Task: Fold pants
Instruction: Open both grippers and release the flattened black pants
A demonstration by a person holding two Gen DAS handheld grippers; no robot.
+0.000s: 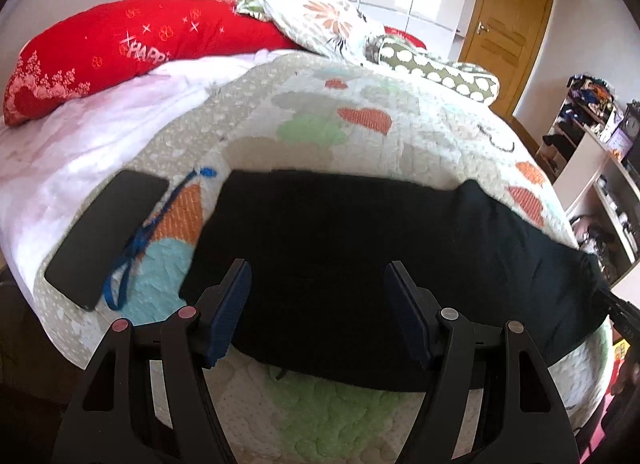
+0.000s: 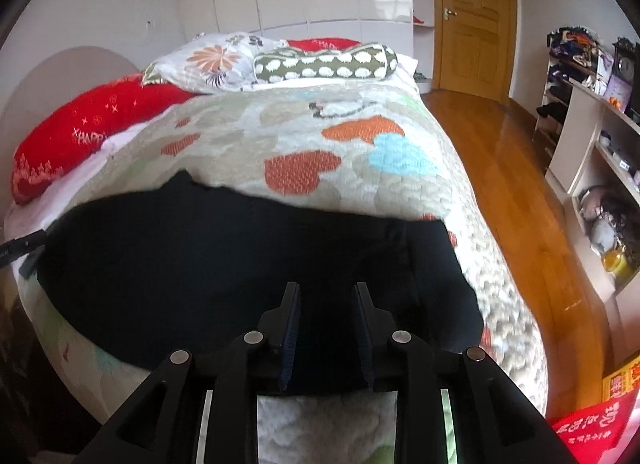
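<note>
Black pants (image 1: 340, 232) lie folded in a long band across the near end of the quilted bed (image 1: 360, 103). In the left wrist view my left gripper (image 1: 318, 276) hovers over the left part of the band, open wide, with nothing between its blue pads (image 1: 230, 316). In the right wrist view the pants (image 2: 200, 244) stretch to the left, and my right gripper (image 2: 327, 288) sits above their right end. Its jaws stand a little apart; only dark cloth shows behind the gap and the pads do not press on it.
A black phone (image 1: 108, 240) and a blue strap (image 1: 136, 248) lie on the quilt left of the pants. Red pillow (image 1: 120, 51) and patterned pillows (image 2: 324, 61) sit at the bed's far end. Wooden floor (image 2: 500, 167) and shelves (image 2: 592, 151) lie to the right.
</note>
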